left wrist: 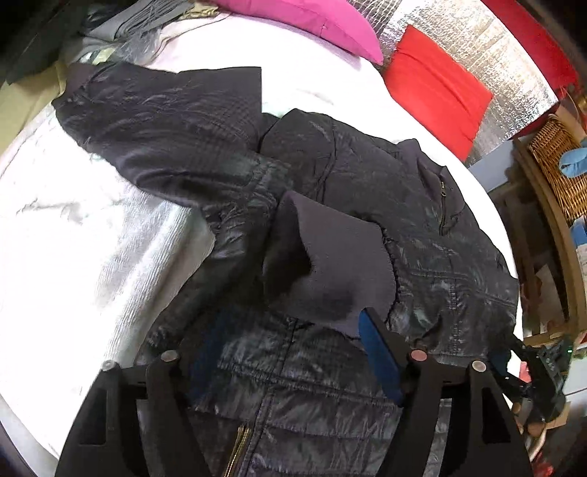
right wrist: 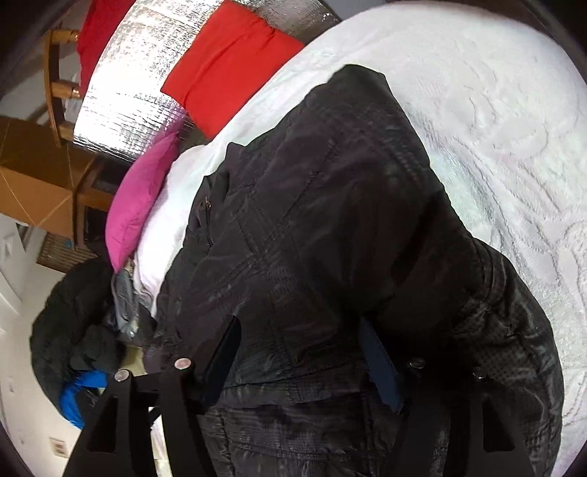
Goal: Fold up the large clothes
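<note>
Jacket is the big dark thing lying on the white bed, and it stretches away from both grippers toward the red pillow and the pink pillow. One sleeve points off to the left, and the other sleeve's soft cuff is folded over the front of the jacket. The left hand-held gripper is spread wide just above the zipper, right behind that cuff, so it is the nearer one to the cuff. The right hand-held gripper is also spread, with jacket cloth between its fingers, but I cannot tell if it is squeezing. I think the cuff gets laid flat next.
</note>
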